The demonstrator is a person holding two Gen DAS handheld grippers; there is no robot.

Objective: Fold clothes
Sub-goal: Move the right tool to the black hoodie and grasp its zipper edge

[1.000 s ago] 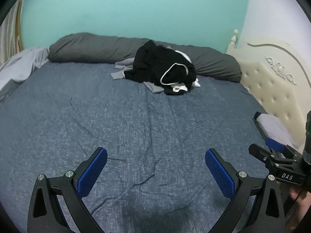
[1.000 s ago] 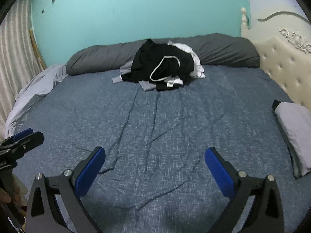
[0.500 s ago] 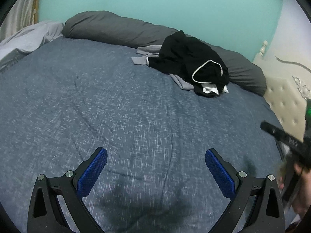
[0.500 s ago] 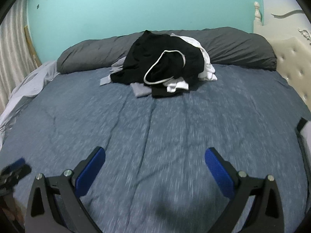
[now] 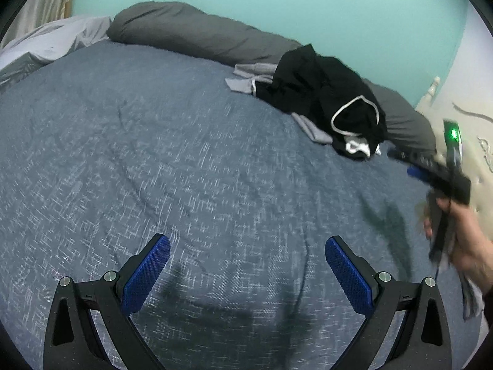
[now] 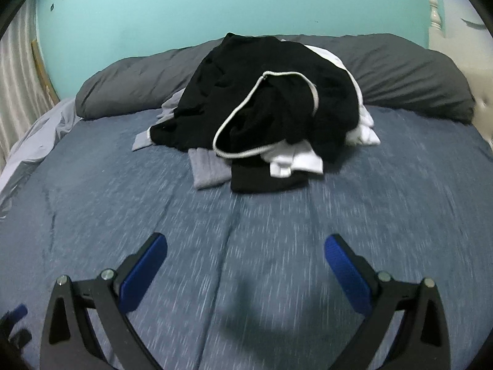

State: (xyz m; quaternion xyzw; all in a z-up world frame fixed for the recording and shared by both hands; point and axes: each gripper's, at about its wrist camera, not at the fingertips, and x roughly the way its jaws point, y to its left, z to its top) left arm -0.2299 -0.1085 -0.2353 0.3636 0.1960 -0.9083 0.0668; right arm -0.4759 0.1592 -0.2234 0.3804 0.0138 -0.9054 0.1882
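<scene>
Turquoise wall backs a blue bedspread (image 5: 185,160). From the left wrist, the left gripper (image 5: 248,273) hangs open and empty over it, the clothes pile (image 5: 326,104) far ahead-right by a grey bolster (image 5: 197,35); no writing is legible. From the right wrist, the right gripper (image 6: 245,269) gapes empty, the pile (image 6: 271,108) straight ahead, nothing between.

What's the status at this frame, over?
Both hand-held grippers, left and right, open, empty. Clothes pile unfolded on bed. Path clear.
</scene>
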